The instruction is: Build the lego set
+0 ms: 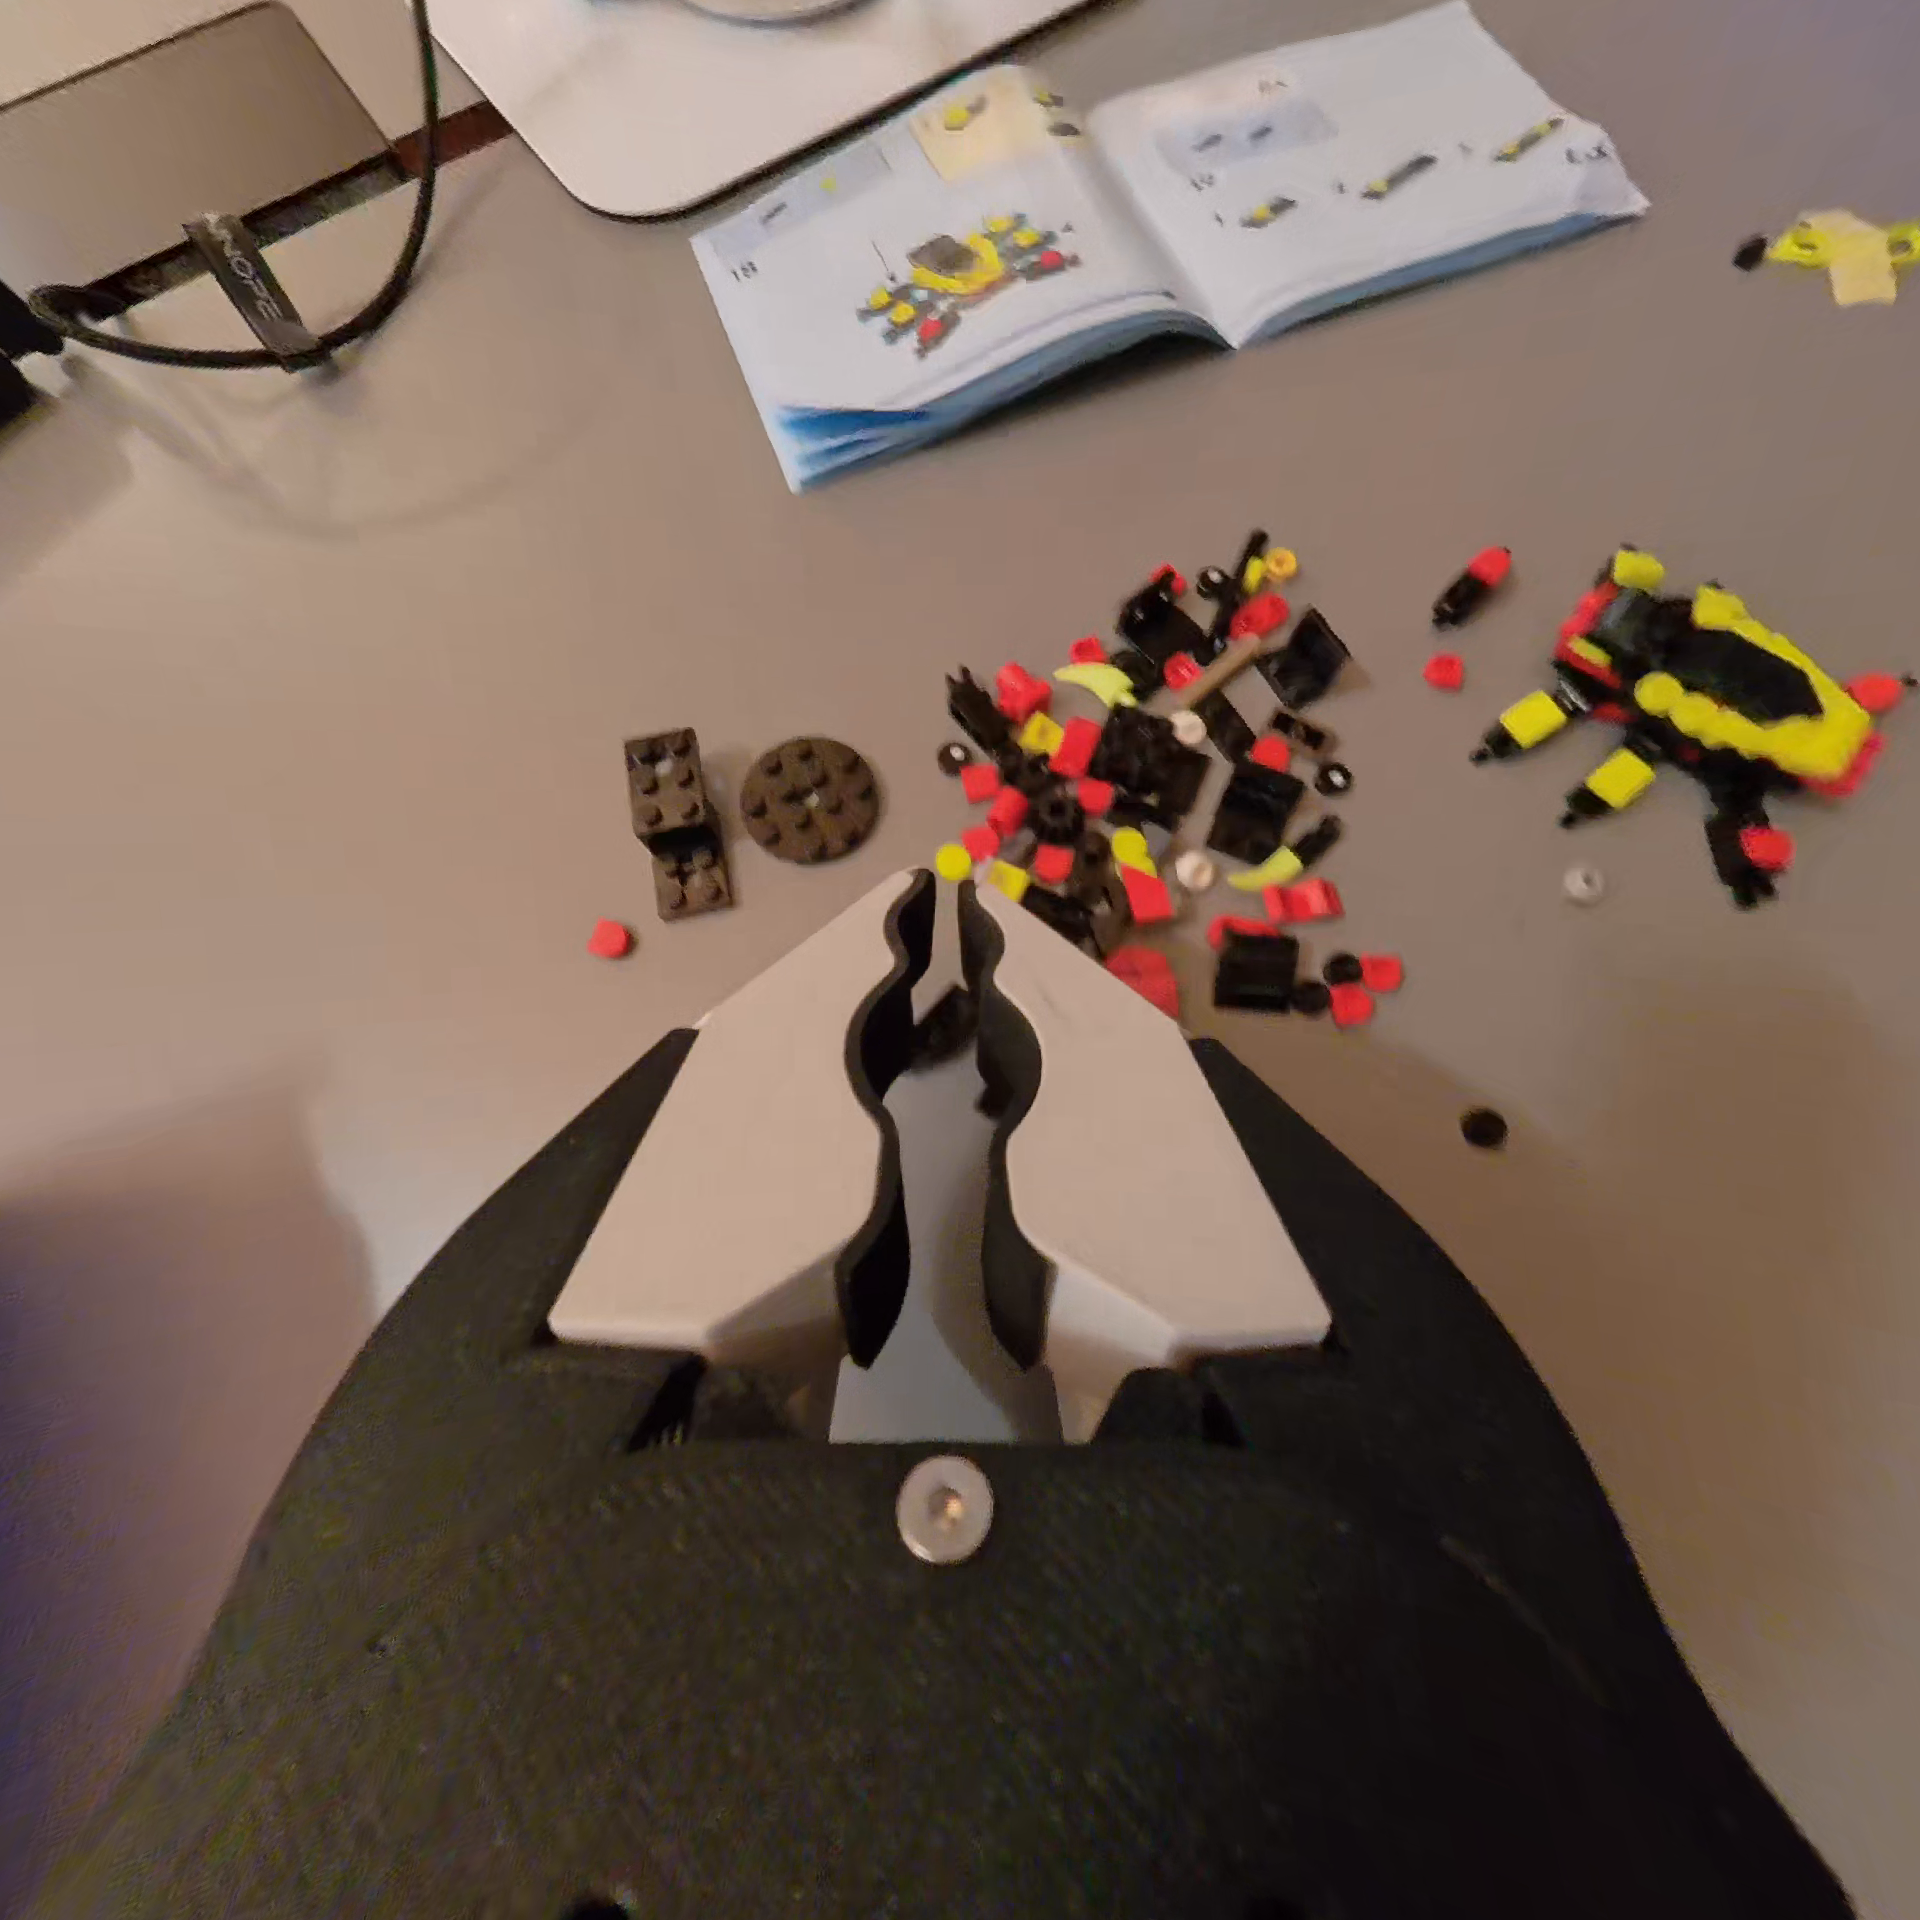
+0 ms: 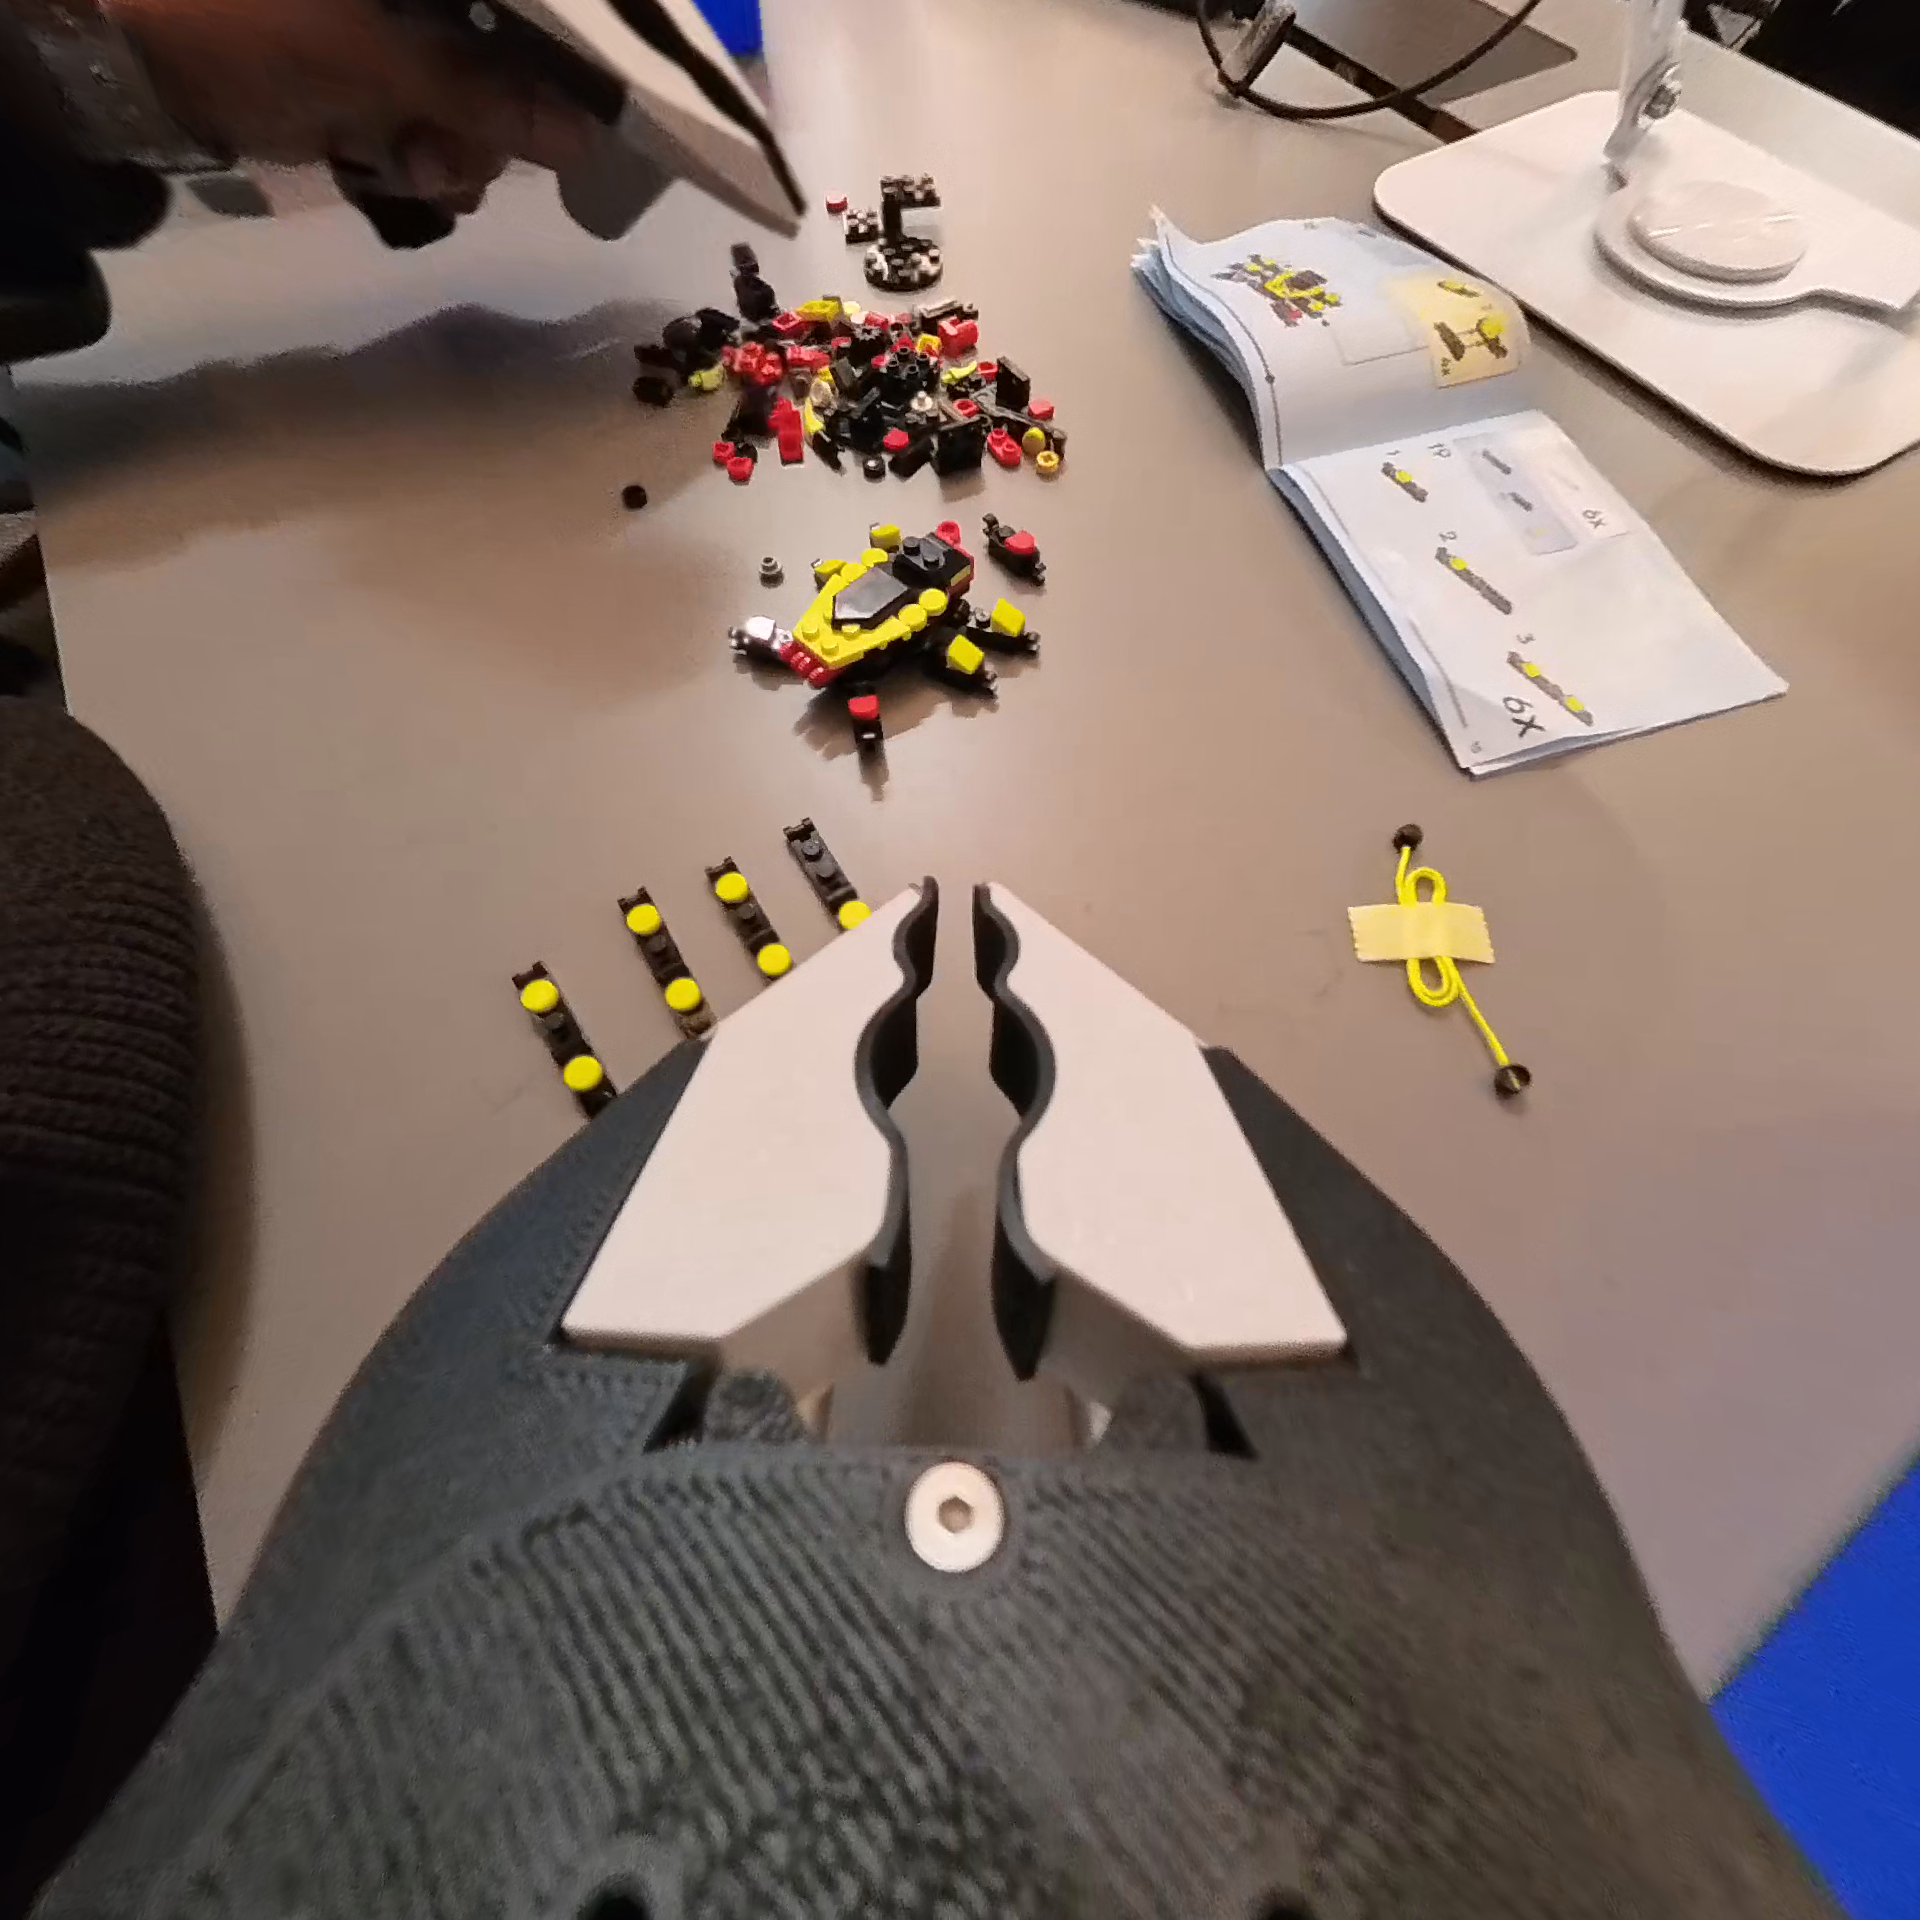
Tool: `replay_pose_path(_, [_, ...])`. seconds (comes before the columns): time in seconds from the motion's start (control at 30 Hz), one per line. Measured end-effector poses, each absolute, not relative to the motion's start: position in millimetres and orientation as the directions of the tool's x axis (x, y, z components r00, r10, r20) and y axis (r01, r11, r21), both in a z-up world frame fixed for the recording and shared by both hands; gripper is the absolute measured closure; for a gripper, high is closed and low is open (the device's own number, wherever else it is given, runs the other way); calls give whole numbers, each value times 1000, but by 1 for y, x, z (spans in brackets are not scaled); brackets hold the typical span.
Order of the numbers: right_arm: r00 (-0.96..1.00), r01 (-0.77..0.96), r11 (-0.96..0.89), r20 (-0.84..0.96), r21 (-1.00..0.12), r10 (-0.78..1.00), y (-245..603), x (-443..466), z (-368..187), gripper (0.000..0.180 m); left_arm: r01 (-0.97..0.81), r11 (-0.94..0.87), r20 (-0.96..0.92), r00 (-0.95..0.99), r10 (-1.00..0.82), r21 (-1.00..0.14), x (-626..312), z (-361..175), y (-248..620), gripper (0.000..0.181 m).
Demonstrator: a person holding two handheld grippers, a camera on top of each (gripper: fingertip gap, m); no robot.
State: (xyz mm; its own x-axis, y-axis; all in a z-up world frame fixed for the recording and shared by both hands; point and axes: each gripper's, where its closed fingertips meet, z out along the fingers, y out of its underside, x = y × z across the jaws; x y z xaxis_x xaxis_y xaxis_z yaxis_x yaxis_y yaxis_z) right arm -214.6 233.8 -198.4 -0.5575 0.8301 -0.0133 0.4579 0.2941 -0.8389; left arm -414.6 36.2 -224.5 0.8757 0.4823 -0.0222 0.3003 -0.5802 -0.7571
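Observation:
A pile of loose black, red and yellow lego pieces (image 1: 1143,769) lies mid-table; it also shows in the right wrist view (image 2: 862,384). A part-built yellow, black and red model (image 1: 1714,717) sits to its right, nearer my right gripper (image 2: 883,623). My left gripper (image 1: 945,883) hovers over the pile's near left edge, jaws nearly together, nothing held; it shows far off (image 2: 790,203). My right gripper (image 2: 954,894) is shut and empty, beside several black strips with yellow round tiles (image 2: 665,966).
An open instruction booklet (image 1: 1143,270) (image 2: 1455,499) lies behind the pieces. A black round plate (image 1: 810,800) and a black stud block (image 1: 675,821) sit left of the pile. A taped yellow string (image 2: 1429,935), a white monitor base (image 2: 1662,312) and a cable (image 1: 260,312) are also there.

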Motion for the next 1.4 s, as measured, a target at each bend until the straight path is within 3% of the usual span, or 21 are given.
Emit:
replay_pose_path(0.23, [-568, 440, 317, 13, -840, 823, 231, -211, -195, 175, 379, -643, 48, 881, 470, -666, -428, -248, 52, 174])
replay_pose_path(0.57, [-569, 443, 313, 6, -840, 822, 232, -210, -197, 175, 382, -657, 82, 895, 439, -650, -421, -252, 50, 170])
replay_pose_path(0.87, [-568, 444, 309, 3, -841, 823, 232, -211, -196, 175, 370, -654, 73, 898, 434, -660, -422, -248, 51, 177])
replay_pose_path(1.0, [-565, 451, 308, -1, -838, 825, 231, -211, -198, 175, 335, -591, 59, 898, 436, -734, -418, -218, 59, 177])
replay_pose_path(1.17, [-556, 463, 305, -5, -833, 831, 232, -212, -200, 175, 195, -558, 91, 974, 210, -807, -337, -178, 114, 176])
replay_pose_path(1.4, [-554, 463, 285, -24, -839, 832, 230, -209, -195, 176, -14, -672, 85, 990, -114, -741, -223, -216, 175, 176])
